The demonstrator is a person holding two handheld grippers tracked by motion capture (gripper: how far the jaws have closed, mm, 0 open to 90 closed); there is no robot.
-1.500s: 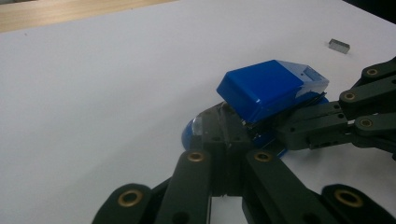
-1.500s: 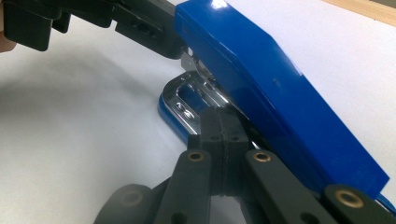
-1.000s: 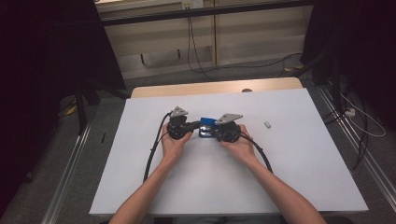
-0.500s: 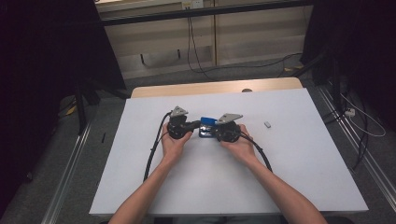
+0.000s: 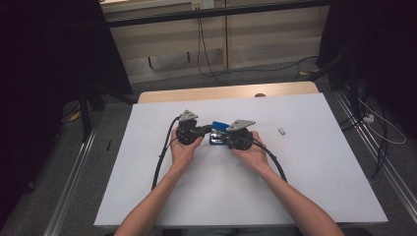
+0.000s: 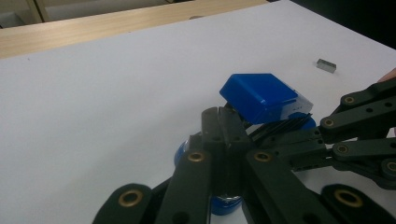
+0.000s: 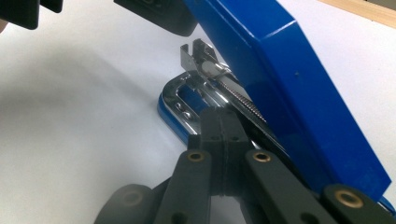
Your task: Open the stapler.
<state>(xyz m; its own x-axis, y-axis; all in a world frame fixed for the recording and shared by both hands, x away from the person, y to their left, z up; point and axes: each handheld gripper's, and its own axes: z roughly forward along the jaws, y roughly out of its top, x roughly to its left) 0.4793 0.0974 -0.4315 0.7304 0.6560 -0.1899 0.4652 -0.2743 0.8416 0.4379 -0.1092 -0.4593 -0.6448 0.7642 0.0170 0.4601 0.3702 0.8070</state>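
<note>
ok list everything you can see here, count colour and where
stapler: 1, blue with chrome insides, mid table between the two grippers, lid swung open
staple block: 1, small, grey, on the sheet right of the stapler
sheet: 1, white, covers the table
table: 1, light wood, far edge bare
cables: several, black, on the floor beyond the table
left gripper: 1, black, jaws shut, at the stapler's left
right gripper: 1, black, jaws shut, at its right
hands: 2, one on each gripper

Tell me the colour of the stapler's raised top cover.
Bright blue; the stapler's top cover shows best in the right gripper view.
</note>
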